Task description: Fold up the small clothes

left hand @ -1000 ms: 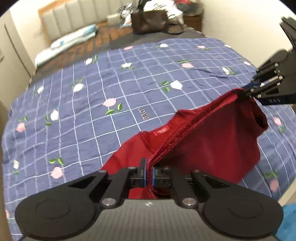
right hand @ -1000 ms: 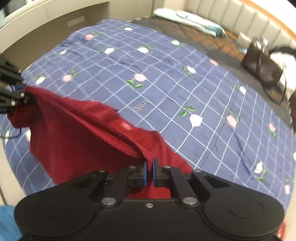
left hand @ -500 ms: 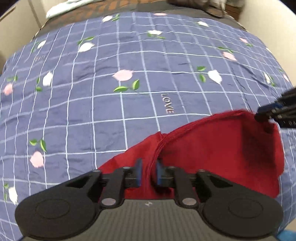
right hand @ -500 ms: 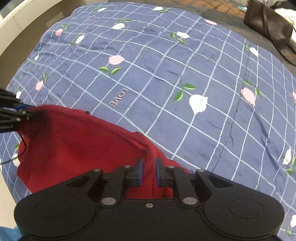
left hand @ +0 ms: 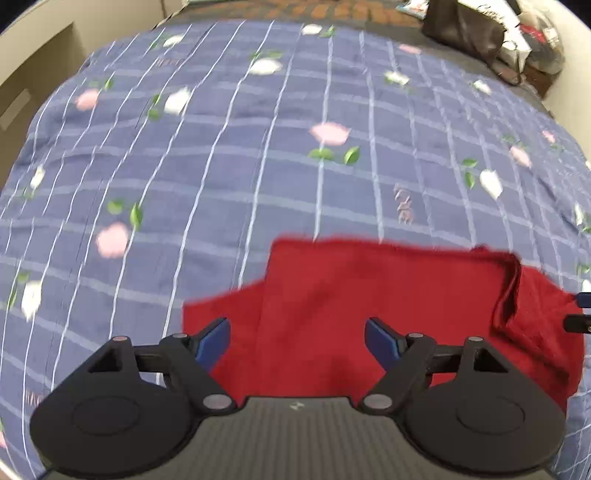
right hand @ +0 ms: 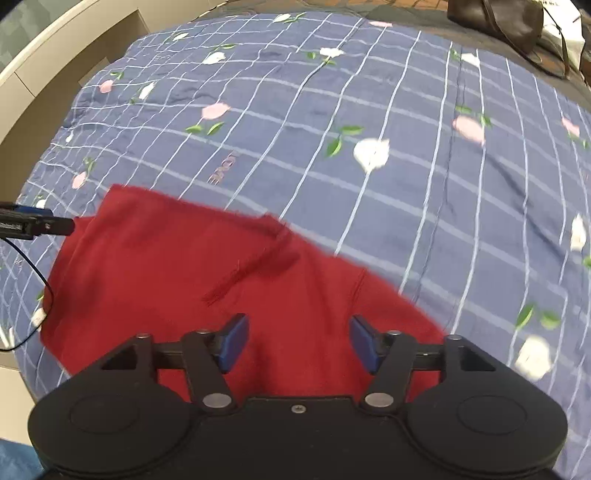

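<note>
Hovering my left gripper point(left hand: 297, 338) and right gripper point(right hand: 298, 341) over red garment point(left hand: 369, 295) lying on bed point(left hand: 258, 166), both spread wide, gripping nothing.

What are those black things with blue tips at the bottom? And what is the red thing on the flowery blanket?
Those are two grabbing tools that a person holds, one in each hand. Each tool has a small camera looking along its two fingers, so one picture comes from the left gripper and one from the right gripper. The red thing is a small red garment lying on a blue checked bedspread with flowers. Both tools have their blue-tipped fingers spread open, so nothing is held right now. A dark bag sits at the far end.
</note>
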{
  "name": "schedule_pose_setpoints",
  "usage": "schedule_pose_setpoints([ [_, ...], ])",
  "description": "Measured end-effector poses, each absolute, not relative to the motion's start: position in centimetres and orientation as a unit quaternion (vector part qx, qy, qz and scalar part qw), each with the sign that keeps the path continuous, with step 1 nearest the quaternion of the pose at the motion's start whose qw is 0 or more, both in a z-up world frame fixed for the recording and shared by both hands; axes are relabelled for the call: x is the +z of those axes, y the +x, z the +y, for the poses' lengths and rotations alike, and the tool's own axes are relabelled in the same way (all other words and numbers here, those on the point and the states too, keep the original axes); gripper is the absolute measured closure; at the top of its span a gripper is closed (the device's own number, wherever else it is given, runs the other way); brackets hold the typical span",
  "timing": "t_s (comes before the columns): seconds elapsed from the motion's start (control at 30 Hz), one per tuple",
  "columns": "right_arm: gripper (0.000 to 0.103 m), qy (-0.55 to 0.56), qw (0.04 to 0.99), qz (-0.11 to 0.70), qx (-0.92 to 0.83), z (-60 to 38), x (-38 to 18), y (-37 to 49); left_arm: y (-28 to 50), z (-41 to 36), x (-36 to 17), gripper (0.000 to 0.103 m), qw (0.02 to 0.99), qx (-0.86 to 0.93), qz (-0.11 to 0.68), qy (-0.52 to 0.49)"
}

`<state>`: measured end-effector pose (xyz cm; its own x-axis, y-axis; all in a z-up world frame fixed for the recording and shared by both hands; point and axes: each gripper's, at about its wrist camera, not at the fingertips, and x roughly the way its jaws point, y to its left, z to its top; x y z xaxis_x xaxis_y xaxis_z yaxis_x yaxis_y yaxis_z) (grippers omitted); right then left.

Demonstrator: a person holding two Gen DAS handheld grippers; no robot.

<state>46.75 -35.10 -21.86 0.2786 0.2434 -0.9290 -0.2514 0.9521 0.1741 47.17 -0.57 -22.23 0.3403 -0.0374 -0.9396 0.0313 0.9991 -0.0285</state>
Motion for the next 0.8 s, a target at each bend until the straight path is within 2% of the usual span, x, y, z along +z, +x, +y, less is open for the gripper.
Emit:
schedule_pose_setpoints([
  [0.07, 0.029, -0.007, 0.795, 0.584, 0.16, -34.5, -22.5, 45.5, 46.3, 0.0, -23.4, 0.019, 0.806, 0.0, 0.592, -0.007],
  [0.3, 0.031, -0.112, 0.772, 0.602, 0.168, -31.3, -26.0, 43.3, 43.5, 0.9, -25.2, 0.016, 0.771, 0.067, 0.632, -0.04],
  [0.33, 0.041, -0.122, 0.773, 0.601, 0.163, -31.2, -26.3, 43.3, 42.9, 0.9, -25.1, 0.016, 0.768, 0.071, 0.635, -0.045],
  [0.37, 0.061, -0.125, 0.776, 0.598, 0.154, -31.2, -26.4, 43.5, 42.4, 0.9, -25.1, 0.016, 0.767, 0.072, 0.636, -0.05],
  [0.47, 0.095, -0.089, 0.796, 0.587, 0.119, -32.7, -25.6, 44.5, 41.3, 0.5, -24.3, 0.015, 0.766, 0.079, 0.636, -0.057],
  [0.67, 0.095, 0.015, 0.81, 0.585, 0.03, -37.6, -24.1, 46.4, 39.2, 0.6, -22.1, 0.014, 0.776, 0.082, 0.621, -0.077],
  [0.7, 0.093, 0.03, 0.807, 0.59, 0.012, -38.3, -24.3, 46.4, 39.0, 0.6, -21.7, 0.014, 0.778, 0.081, 0.618, -0.078],
  [0.77, 0.079, 0.057, 0.801, 0.595, -0.039, -39.9, -24.6, 46.3, 38.3, 0.7, -20.8, 0.014, 0.784, 0.079, 0.611, -0.077],
  [0.8, 0.078, 0.068, 0.798, 0.596, -0.054, -40.3, -24.6, 46.1, 37.9, 0.7, -20.2, 0.014, 0.788, 0.077, 0.606, -0.076],
])
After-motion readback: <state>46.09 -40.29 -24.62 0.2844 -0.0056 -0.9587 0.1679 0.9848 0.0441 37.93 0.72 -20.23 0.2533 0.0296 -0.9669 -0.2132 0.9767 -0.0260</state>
